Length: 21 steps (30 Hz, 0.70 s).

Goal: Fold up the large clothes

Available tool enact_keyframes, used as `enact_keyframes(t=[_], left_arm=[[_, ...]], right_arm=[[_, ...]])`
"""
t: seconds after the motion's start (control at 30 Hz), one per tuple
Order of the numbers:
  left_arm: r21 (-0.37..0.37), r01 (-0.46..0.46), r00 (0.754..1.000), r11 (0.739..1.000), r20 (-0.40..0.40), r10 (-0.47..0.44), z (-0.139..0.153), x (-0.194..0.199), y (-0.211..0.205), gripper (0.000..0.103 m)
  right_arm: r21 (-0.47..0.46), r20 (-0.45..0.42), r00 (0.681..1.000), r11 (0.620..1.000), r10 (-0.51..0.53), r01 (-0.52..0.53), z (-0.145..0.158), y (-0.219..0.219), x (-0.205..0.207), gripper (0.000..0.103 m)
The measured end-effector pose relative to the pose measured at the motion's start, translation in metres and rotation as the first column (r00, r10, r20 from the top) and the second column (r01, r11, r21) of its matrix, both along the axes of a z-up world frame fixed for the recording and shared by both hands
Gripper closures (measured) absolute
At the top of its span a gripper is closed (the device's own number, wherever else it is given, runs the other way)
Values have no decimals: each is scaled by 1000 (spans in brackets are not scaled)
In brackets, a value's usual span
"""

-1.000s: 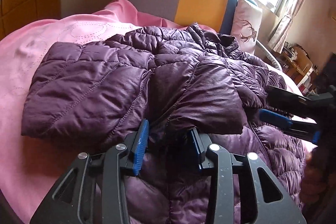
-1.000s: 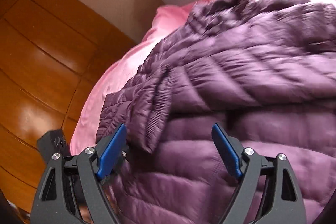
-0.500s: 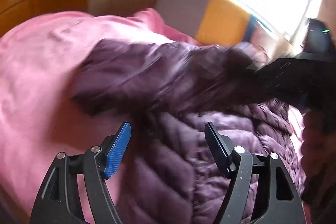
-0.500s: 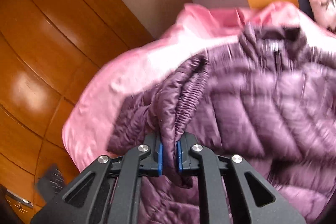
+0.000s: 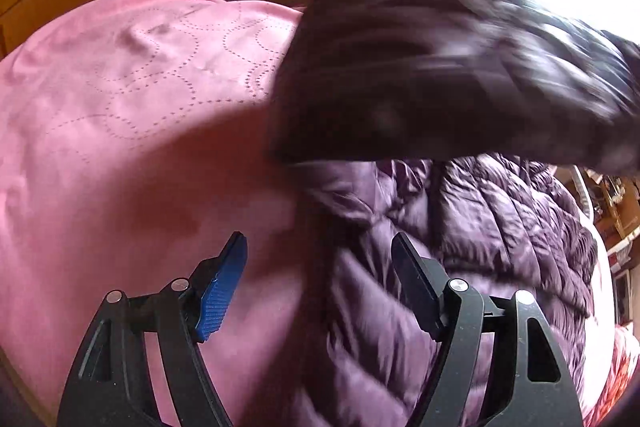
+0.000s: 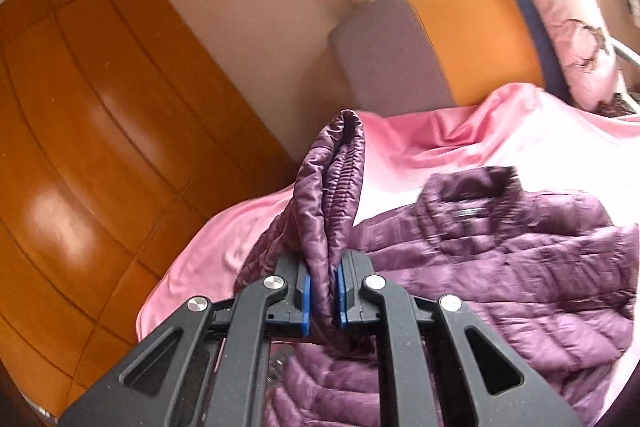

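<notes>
purple puffer jacket [image 6: 500, 267] on the pink bed cover [image 5: 120, 107], one sleeve lifted.
the right gripper [image 6: 322, 301] is clenched on the sleeve cuff [image 6: 340, 163], which stands up above its jaws; the left gripper [image 5: 320, 283] is released, hovering over the jacket's edge, nothing between its fingers.

The right tool [image 6: 322, 301] is clamped on the elastic cuff of a purple quilted jacket [image 6: 500, 267], the sleeve [image 6: 328, 183] standing up above its pads. The jacket's body lies on a pink bedspread [image 6: 460, 143], with a wooden wardrobe [image 6: 100, 147] to the left.
</notes>
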<state>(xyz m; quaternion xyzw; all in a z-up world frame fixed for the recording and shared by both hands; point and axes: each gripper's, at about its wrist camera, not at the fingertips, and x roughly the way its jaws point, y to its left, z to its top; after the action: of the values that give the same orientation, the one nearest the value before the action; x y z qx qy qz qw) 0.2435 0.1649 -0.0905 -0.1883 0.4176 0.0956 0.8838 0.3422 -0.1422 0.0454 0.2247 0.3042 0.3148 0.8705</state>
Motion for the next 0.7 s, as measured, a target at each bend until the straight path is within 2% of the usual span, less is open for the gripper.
enact_keyframes(t=[0.1, 0.17, 0.3, 0.33, 0.43, 0.63, 0.7], left_arm=[[24, -6, 1000, 1000, -7, 6, -3, 14, -3, 30], [36, 7, 1000, 999, -11, -7, -5, 22, -6, 41], [57, 77, 997, 995, -31, -75, -10, 33, -16, 86], [74, 92, 996, 993, -28, -90, -10, 33, -20, 90], [120, 128, 992, 984, -27, -126, -10, 32, -31, 95], [180, 185, 982, 966, -60, -177, -19, 33, -39, 97], [204, 202, 979, 958, -76, -191, -21, 36, -41, 97]], right_arm=[[10, -28, 998, 998, -58, 59, -16, -31, 3, 94], [19, -62, 993, 995, -100, 102, -31, -52, 6, 94], [-2, -132, 975, 984, -178, 180, -66, -89, 10, 94], [-8, -150, 970, 981, -192, 194, -76, -97, 10, 94], [-50, -205, 947, 969, -248, 243, -108, -118, 12, 94], [-144, -330, 879, 938, -345, 314, -172, -149, 13, 95], [-159, -347, 868, 934, -355, 319, -191, -151, 14, 95]])
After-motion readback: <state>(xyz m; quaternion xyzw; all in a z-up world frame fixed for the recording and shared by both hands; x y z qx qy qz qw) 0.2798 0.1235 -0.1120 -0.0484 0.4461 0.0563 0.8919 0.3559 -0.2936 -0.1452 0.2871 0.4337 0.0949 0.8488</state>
